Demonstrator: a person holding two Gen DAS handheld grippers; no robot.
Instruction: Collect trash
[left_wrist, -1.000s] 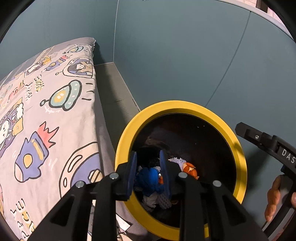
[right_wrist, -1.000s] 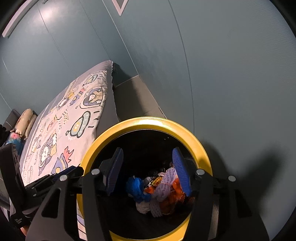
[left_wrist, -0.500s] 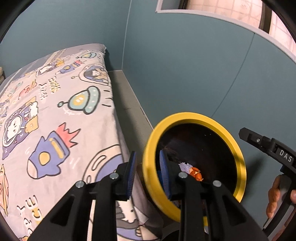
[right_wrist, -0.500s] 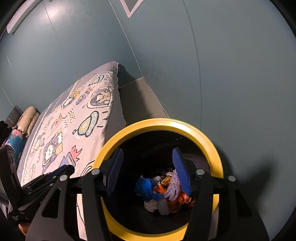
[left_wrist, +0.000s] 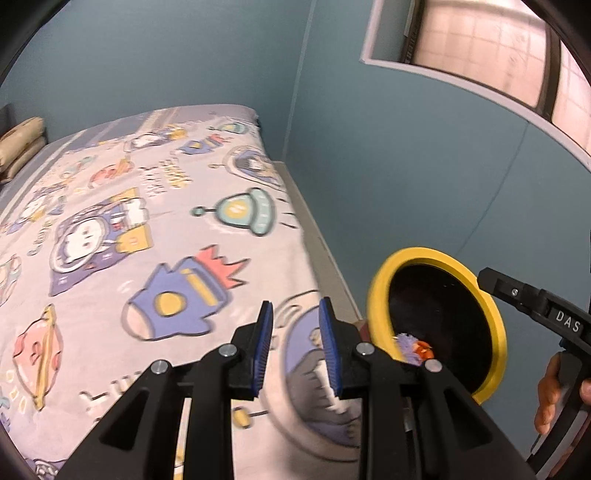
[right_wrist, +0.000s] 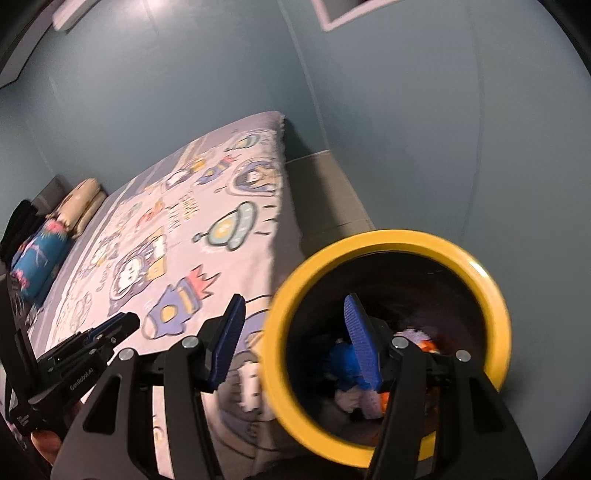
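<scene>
Yellow-rimmed bin (right_wrist: 388, 347), trash inside, is seen at 4 o'clock of the bed (left_wrist: 147, 229). Left gripper (left_wrist: 295, 347) jaws narrowly parted, right gripper (right_wrist: 295, 343) jaws half open, both empty. Rim could be clipped by the right jaws, tipping it.

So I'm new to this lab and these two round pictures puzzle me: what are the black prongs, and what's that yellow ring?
Each picture comes from a fisheye camera on a hand-held gripper, looking along its two fingers. A person carries one per hand. The left gripper hangs over a cartoon-print bed cover. The right gripper straddles the near edge of the yellow ring, which is the rim of a dark trash bin. Inside lie scraps: blue, white, orange, purple. Neither gripper holds anything; both pairs of fingers stand apart. In the left view you also see the other gripper's handle and the person's hand.
</scene>
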